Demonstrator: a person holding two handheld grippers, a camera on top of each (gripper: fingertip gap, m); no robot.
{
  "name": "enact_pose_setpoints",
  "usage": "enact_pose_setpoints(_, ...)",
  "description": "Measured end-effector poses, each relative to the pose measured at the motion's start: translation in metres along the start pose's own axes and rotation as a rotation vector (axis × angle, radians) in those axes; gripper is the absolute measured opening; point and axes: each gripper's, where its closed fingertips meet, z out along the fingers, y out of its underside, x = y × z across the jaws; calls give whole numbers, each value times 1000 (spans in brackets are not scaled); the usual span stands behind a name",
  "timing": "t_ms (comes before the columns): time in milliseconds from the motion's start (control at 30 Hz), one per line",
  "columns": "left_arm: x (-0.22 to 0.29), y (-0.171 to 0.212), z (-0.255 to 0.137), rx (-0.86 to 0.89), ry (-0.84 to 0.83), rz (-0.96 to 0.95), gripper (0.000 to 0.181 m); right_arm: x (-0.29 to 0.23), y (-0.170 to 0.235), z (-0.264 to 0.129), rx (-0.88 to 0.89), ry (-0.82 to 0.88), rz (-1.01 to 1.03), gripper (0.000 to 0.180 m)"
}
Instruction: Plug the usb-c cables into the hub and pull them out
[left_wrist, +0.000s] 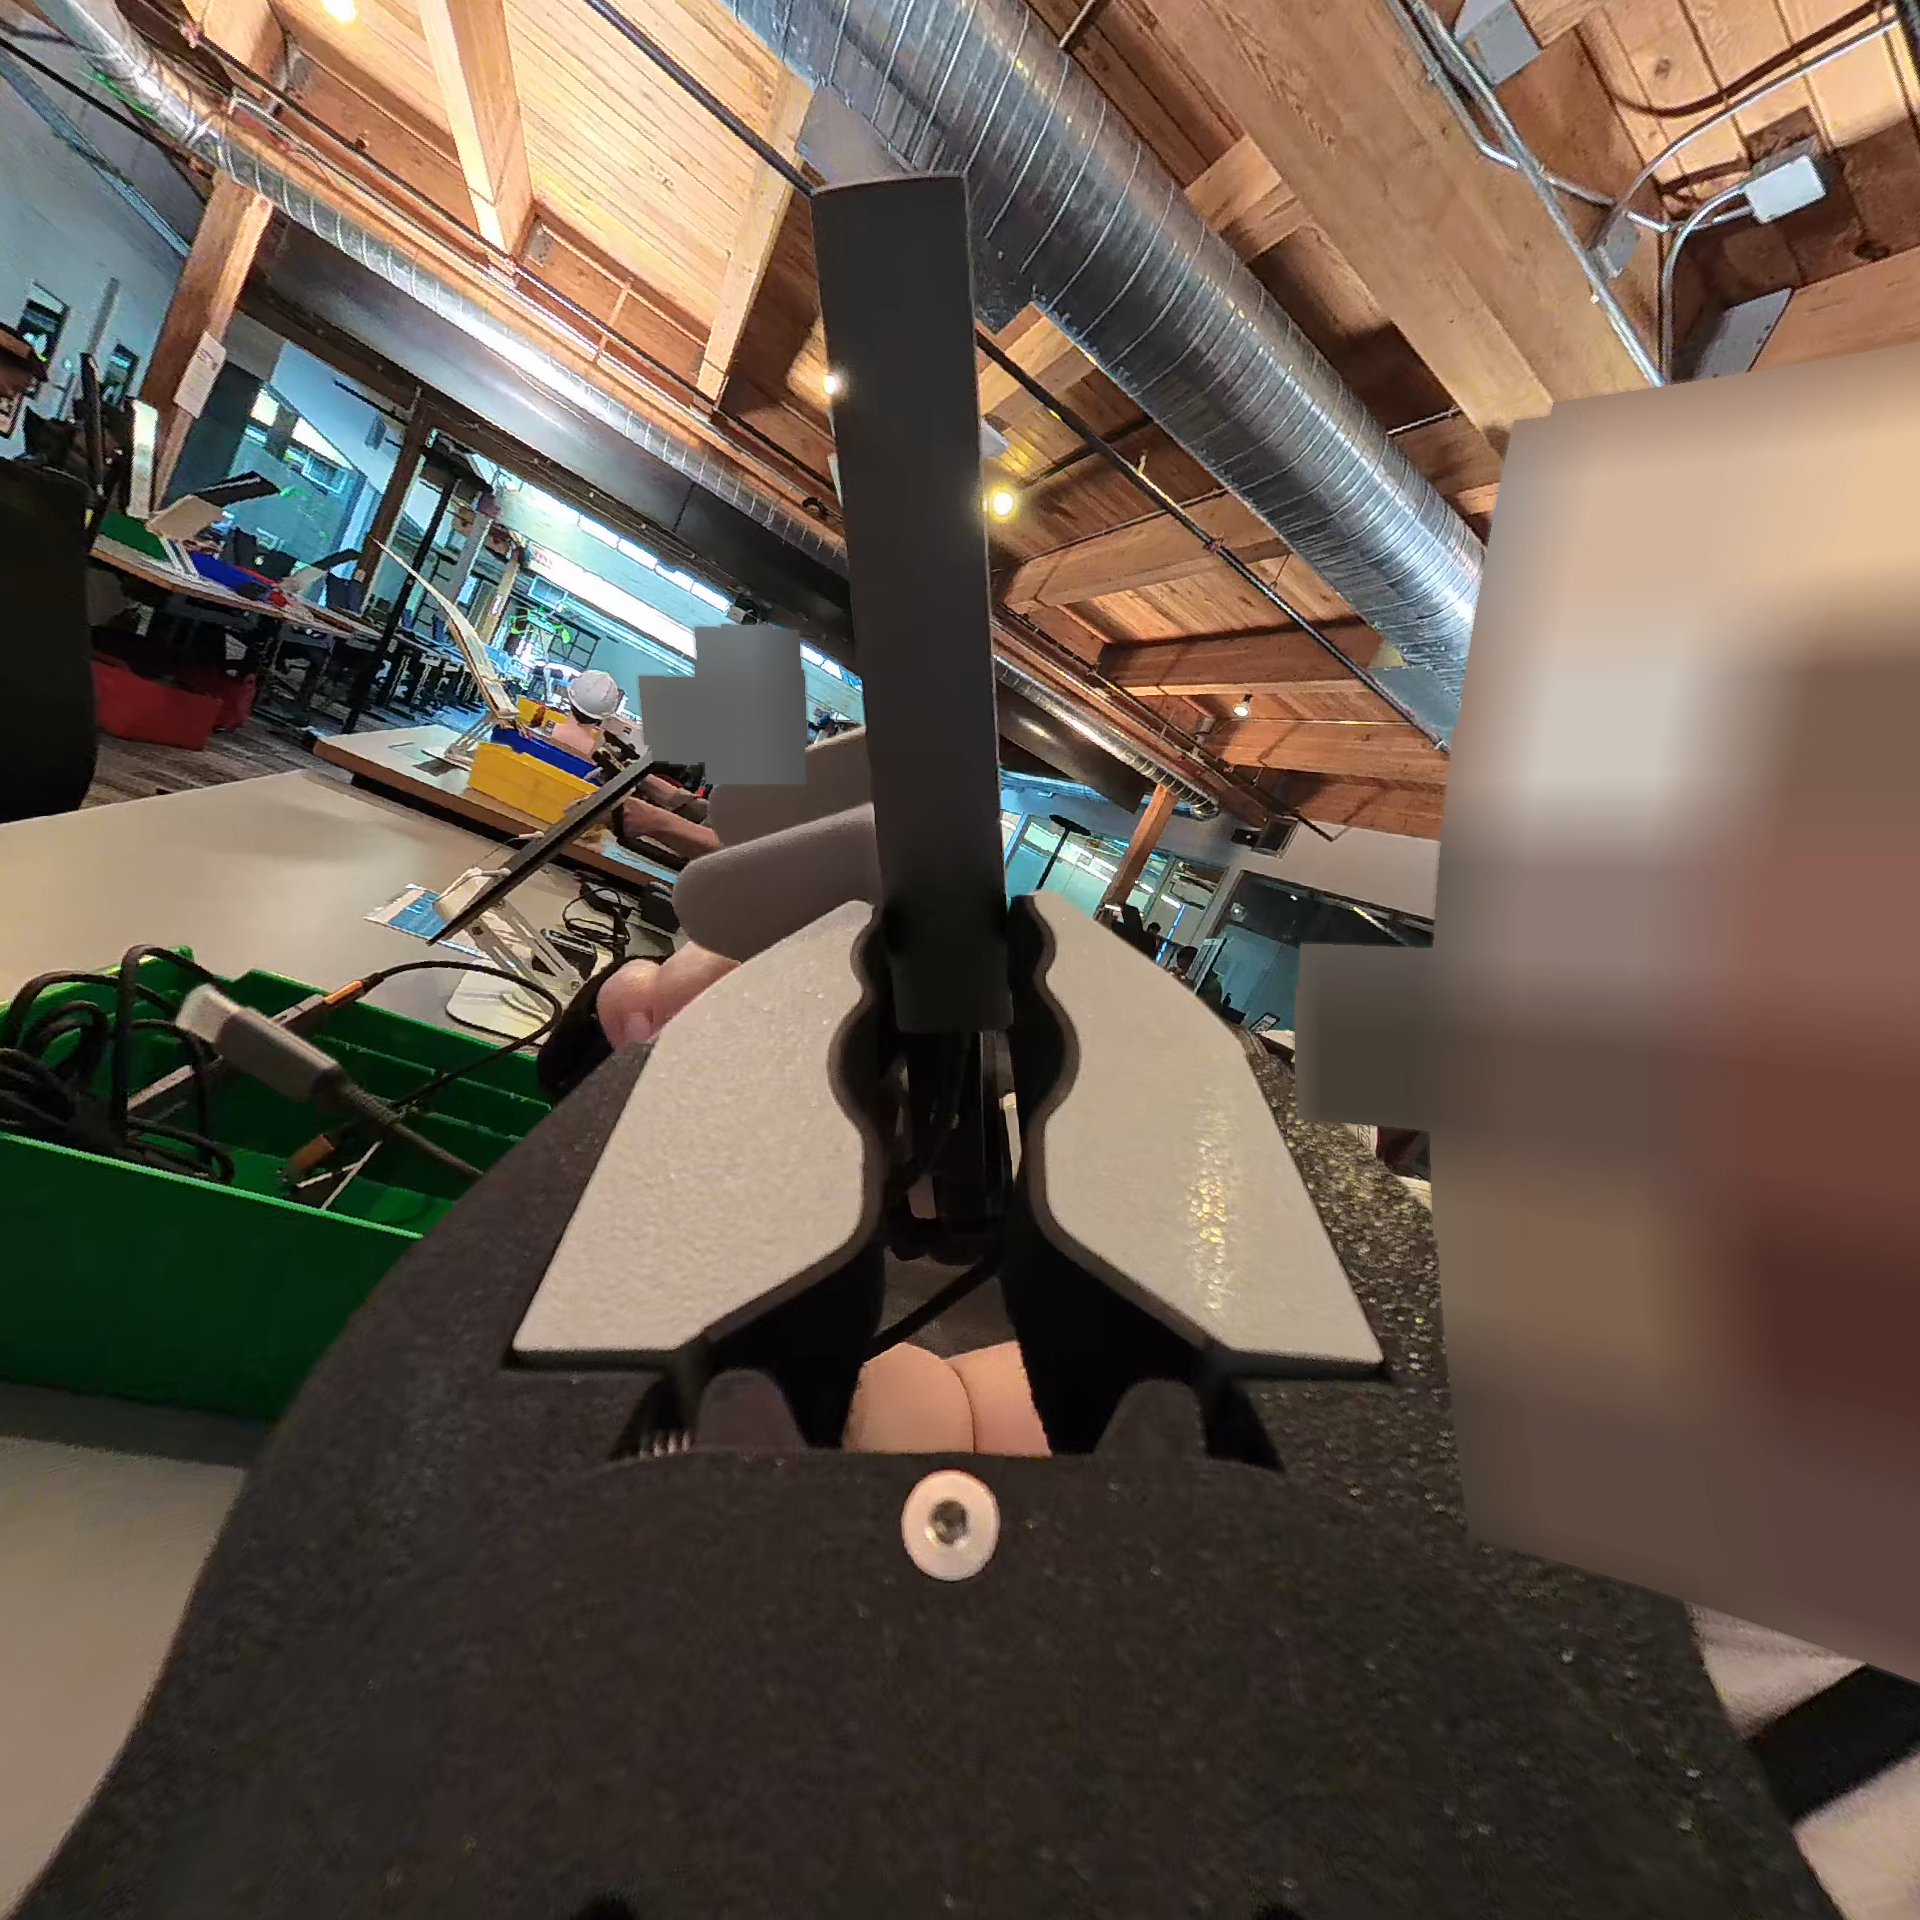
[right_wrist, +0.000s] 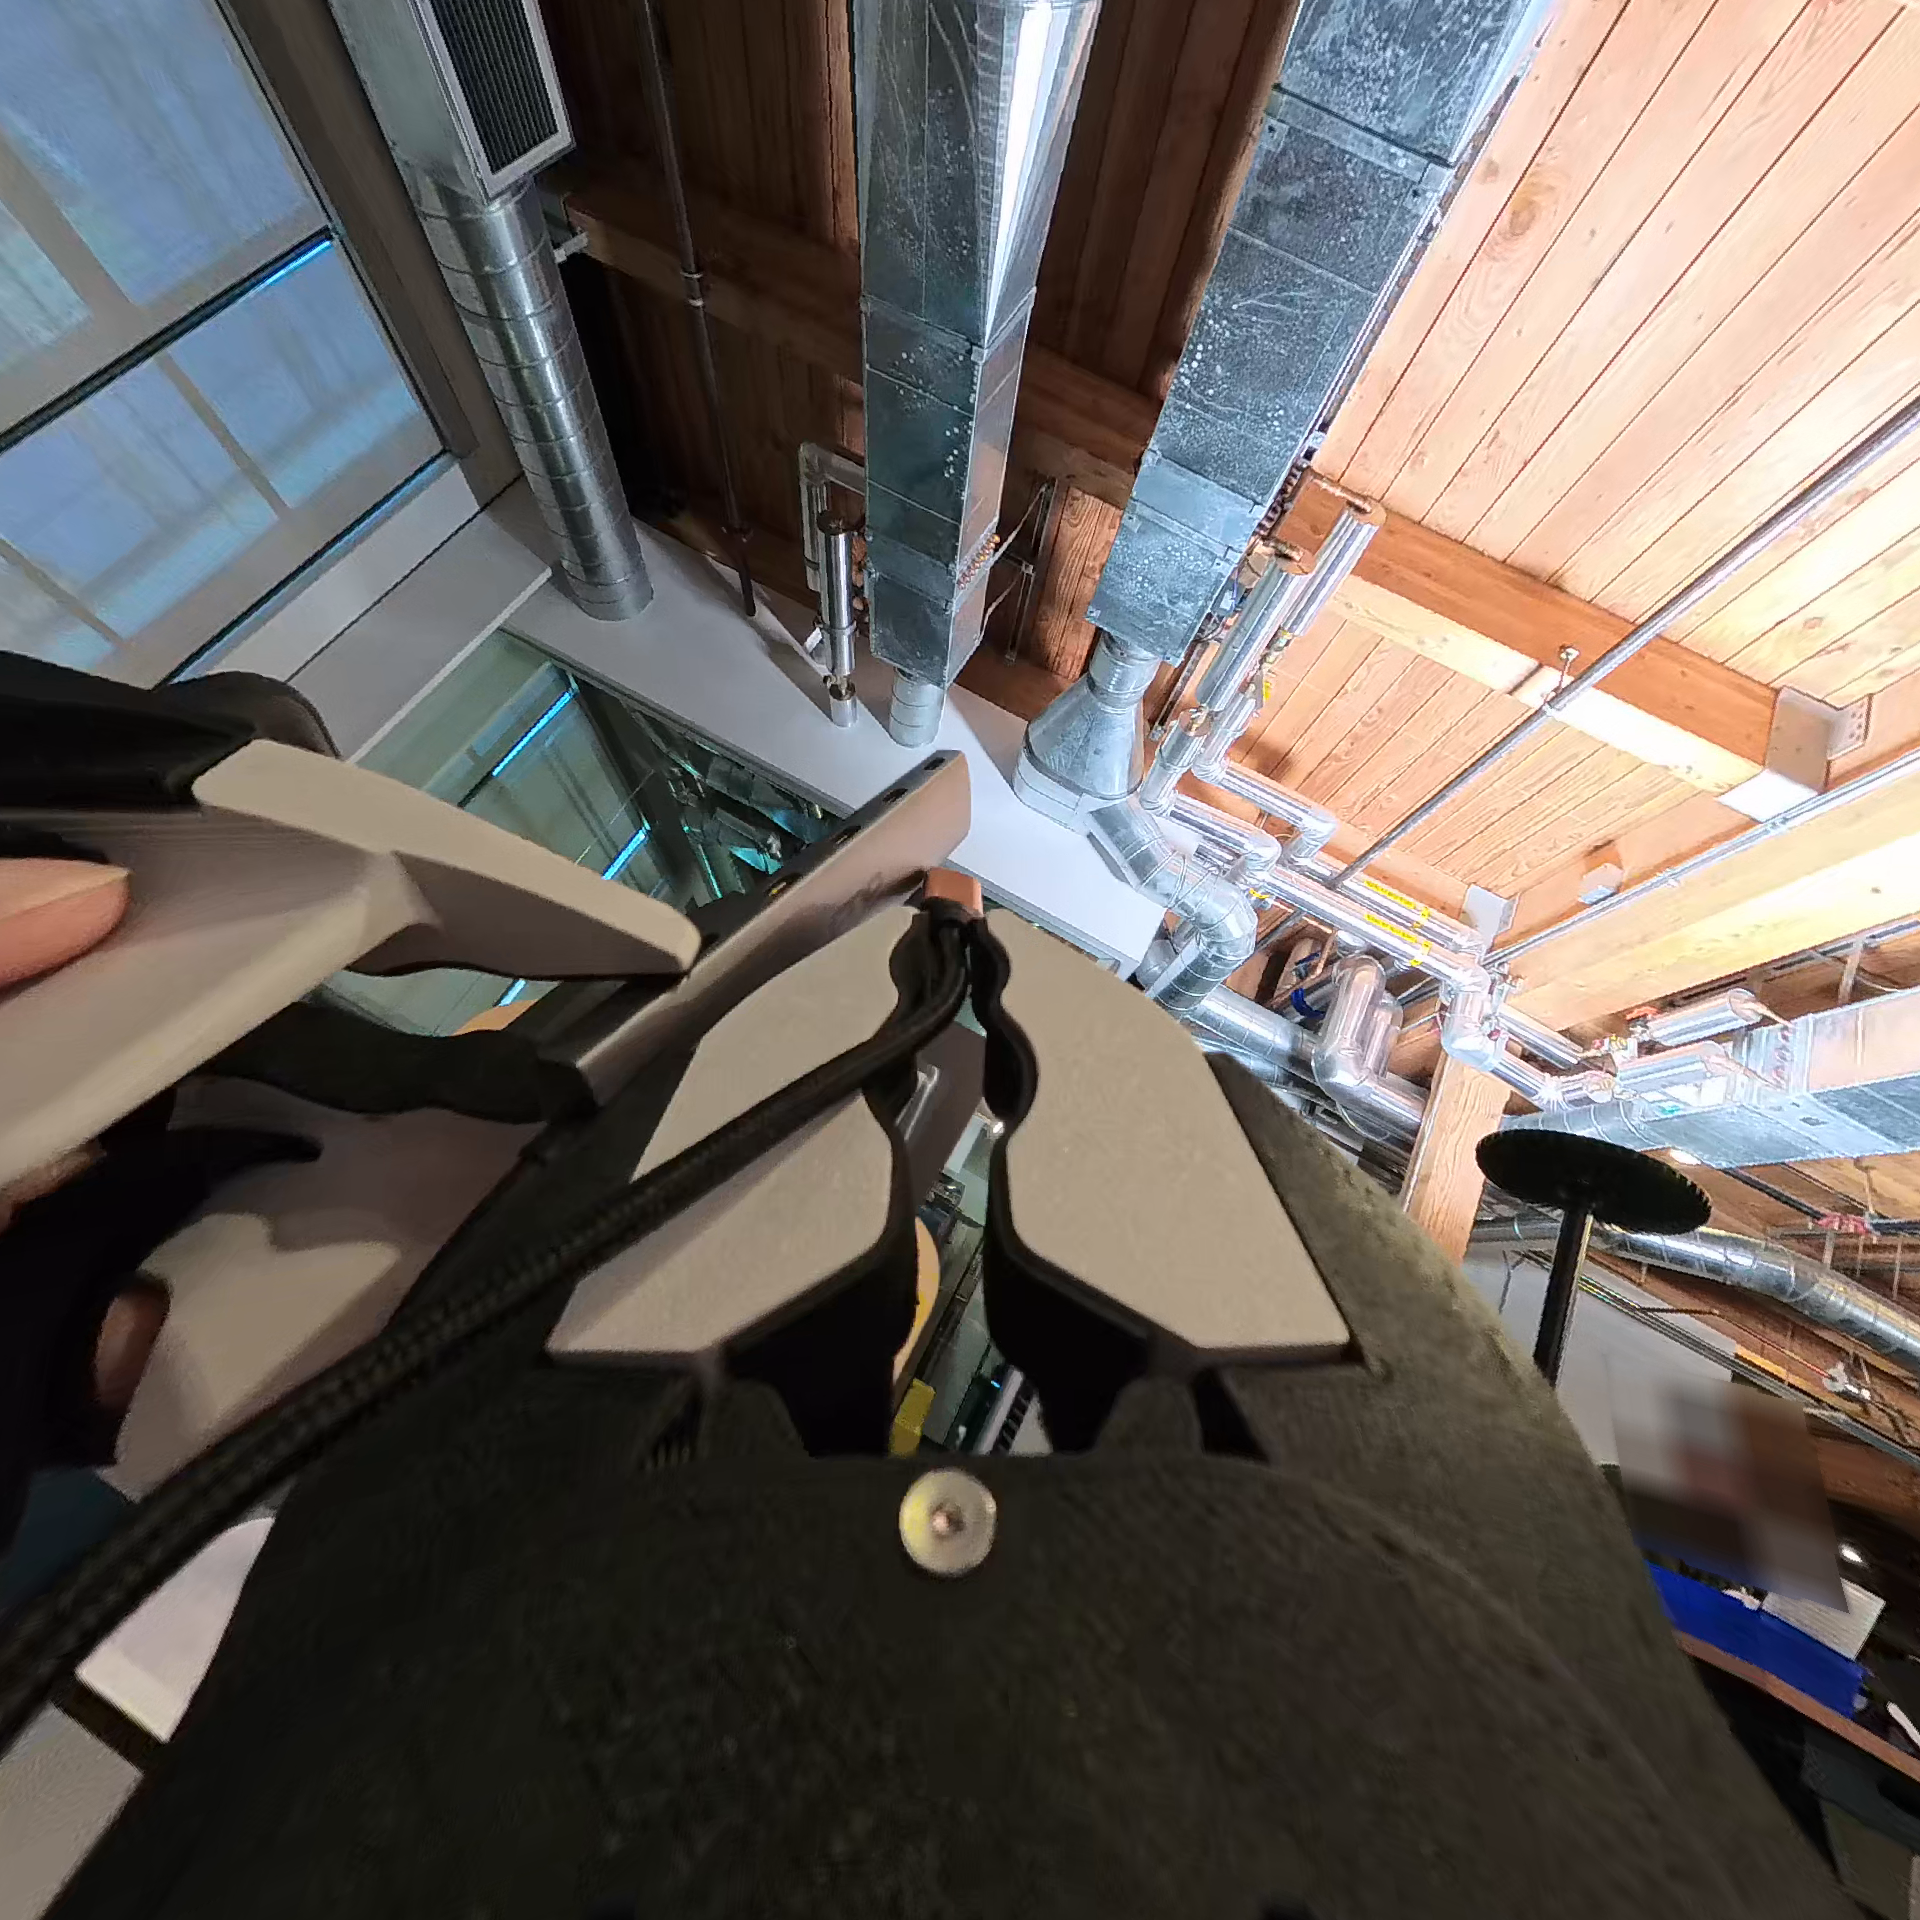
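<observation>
1. Far to the left of my left claw (left_wrist: 940, 971) sits a green tray (left_wrist: 135, 1278) on the pale surface (left_wrist: 208, 862). A tangle of spare cables (left_wrist: 255, 1039) lies in it, one grey plug end lifted clear. I judge those are waiting their turn, or already done; I cannot tell which.

2. My left claw is clamped on the hub (left_wrist: 904, 582), a dark slim bar. It stands up out of the tips, pinched near its lower end.

3. Seen from my right claw (right_wrist: 961, 935), the hub (right_wrist: 821, 883) runs up and to the right from the other claw's grey finger, just ahead-left of my tips. Its row of ports faces me, and the ones I can see look empty.

4. My right claw is closed on the usb-c cable (right_wrist: 436, 1309) — a black braided line pinched at its plug end. An orange-brown tip pokes just past my fingers. The tip sits right at the hub's edge, close to touching. Whether it has entered a port I cannot tell.

5. My judgement — this is an insertion or a withdrawal in hand, with no cable visibly seated. The cables in the tray suggest more rounds remain.
</observation>
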Motion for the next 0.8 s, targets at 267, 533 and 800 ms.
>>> enact_pose_setpoints(267, 5, 5, 3, -47, 9, 55, 22, -5, -7, -3, 58, -30, 29, 7)
enact_pose_setpoints(533, -17, 2, -10, -140, -210, 246, 22, -2, 0, 2, 26, -54, -90, 7)
enact_pose_setpoints(800, -46, -39, -73, -222, -715, 620, 22, -26, -23, -20, -79, -585, -333, 7)
